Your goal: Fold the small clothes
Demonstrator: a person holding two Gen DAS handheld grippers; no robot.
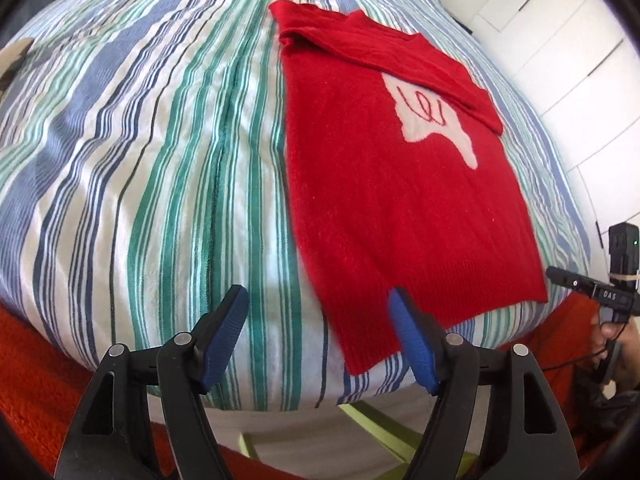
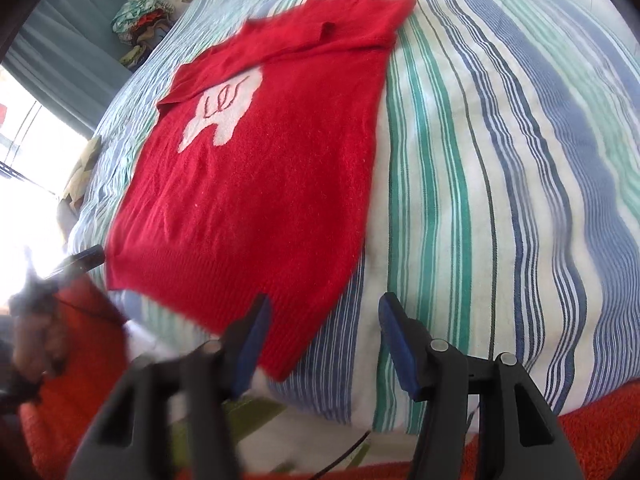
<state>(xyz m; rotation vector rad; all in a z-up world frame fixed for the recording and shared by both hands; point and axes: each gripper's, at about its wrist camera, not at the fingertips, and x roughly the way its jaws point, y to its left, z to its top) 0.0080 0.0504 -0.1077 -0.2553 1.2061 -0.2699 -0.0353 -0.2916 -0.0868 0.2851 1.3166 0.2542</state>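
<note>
A red sweater (image 1: pixel 384 184) lies flat on a bed with a striped cover (image 1: pixel 160 160). Its ribbed bottom edge is toward the near edge of the bed, and its neck is at the far side. Both sleeves are already folded across the upper part of the body, so they partly cover the pale figure (image 1: pixel 432 120) on the chest. The shape is now a long rectangle.

The left gripper (image 1: pixel 318 324) is just before the near left corner of the sweater, with its jaws spread wide and holding nothing. Its right finger (image 1: pixel 412 344) appears over the ribbed edge, but I cannot tell if it touches the cloth. The right gripper (image 2: pixel 322 334) is at the other near corner, also spread wide and empty; its left finger (image 2: pixel 250 344) appears over the hem.

The sweater looks soft, fluffy and light, a knit that bends with no resistance and will hang loose when it is lifted. The cloth is not slippery, I think, and it may cling a little to the cover. The ribbed hem is thicker and firmer, so the two near corners look like the best places to take hold. The pinch should catch all layers. The next fold is probably the hem toward the neck; both corners should rise together, otherwise the folded sleeves may slide out.
</note>
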